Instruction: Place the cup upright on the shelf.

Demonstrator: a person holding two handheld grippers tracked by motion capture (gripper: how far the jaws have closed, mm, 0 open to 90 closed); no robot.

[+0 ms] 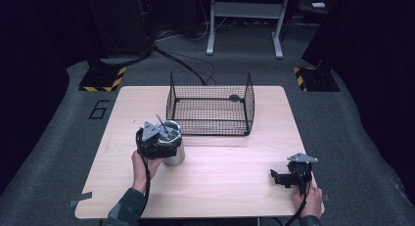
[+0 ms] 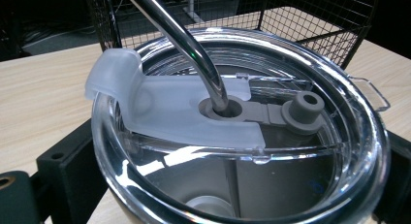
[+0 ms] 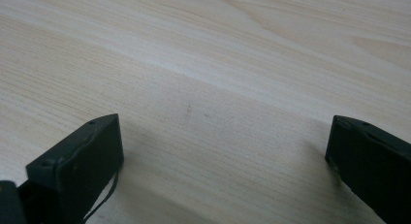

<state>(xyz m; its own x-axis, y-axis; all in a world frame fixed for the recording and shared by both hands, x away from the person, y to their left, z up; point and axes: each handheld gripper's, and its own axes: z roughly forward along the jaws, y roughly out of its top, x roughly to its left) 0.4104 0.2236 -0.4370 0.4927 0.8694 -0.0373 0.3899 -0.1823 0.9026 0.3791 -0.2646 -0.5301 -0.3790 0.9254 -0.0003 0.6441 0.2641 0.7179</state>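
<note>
A steel tumbler [image 1: 175,156] stands upright on the wooden table [image 1: 220,187], left of the middle. In the left gripper view its clear lid [image 2: 242,127] carries a frosted slider and a grey plug, and a bent metal straw [image 2: 184,40] goes through the centre hole. My left gripper [image 1: 159,138] reaches over the tumbler's top, and its black jaws press on both sides of the rim [image 2: 230,156]. Low over bare wood near the table's front right corner, my right gripper [image 1: 281,178] is open, with nothing between its fingers [image 3: 223,146].
A black wire basket [image 1: 249,103] stands at the back middle of the table, just behind the tumbler, with a small dark thing lying inside it. Beyond the table are a grey floor, cables and a metal stand. Bare wood lies between the two grippers.
</note>
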